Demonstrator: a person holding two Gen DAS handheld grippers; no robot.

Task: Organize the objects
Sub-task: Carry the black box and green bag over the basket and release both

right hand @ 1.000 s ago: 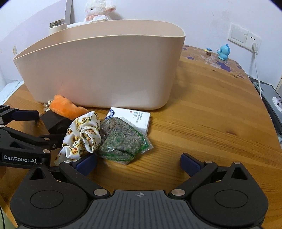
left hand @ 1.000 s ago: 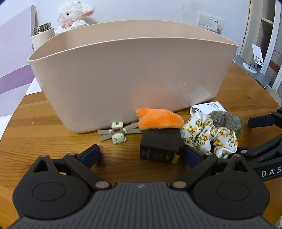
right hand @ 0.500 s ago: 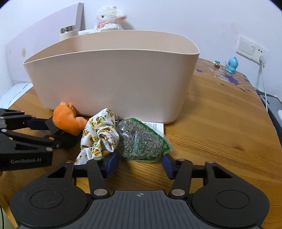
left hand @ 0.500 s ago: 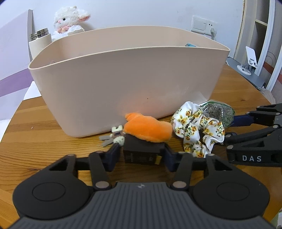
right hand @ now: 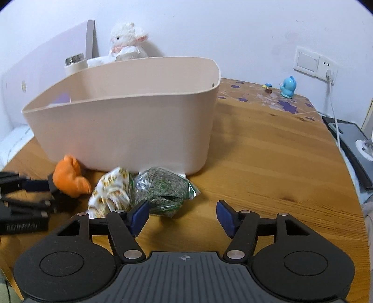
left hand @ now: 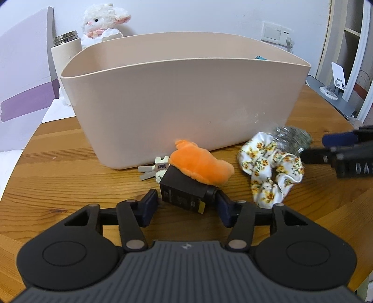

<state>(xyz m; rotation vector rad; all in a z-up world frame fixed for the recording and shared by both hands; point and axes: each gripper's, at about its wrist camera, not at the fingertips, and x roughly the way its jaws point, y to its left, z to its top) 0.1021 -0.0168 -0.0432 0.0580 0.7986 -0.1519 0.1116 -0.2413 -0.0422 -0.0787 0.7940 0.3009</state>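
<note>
A large beige tub (left hand: 181, 105) stands on the round wooden table (left hand: 58, 181). In front of it lie a black box (left hand: 184, 191) with an orange plush (left hand: 200, 165) on top, a small key charm (left hand: 158, 169), a floral scrunchie (left hand: 270, 163) and a green bag of dried herbs (right hand: 163, 188). My left gripper (left hand: 185, 205) is shut on the black box, which is tilted. My right gripper (right hand: 183, 215) is open just right of the herb bag, its left finger touching the bag's front edge. The tub (right hand: 126, 123) shows something purple inside.
A white plush lamb (left hand: 102, 22) and a steel-lidded flask (left hand: 66, 51) stand behind the tub. A blue figurine (right hand: 288, 86) sits near the wall socket. A dark device (right hand: 349, 144) lies at the table's right edge. A purple-and-white board (left hand: 23, 77) leans at the left.
My left gripper closed on the black box and has tilted and raised it slightly. My right gripper closed around the herb bag, then opened and shifted right; the view rose.
</note>
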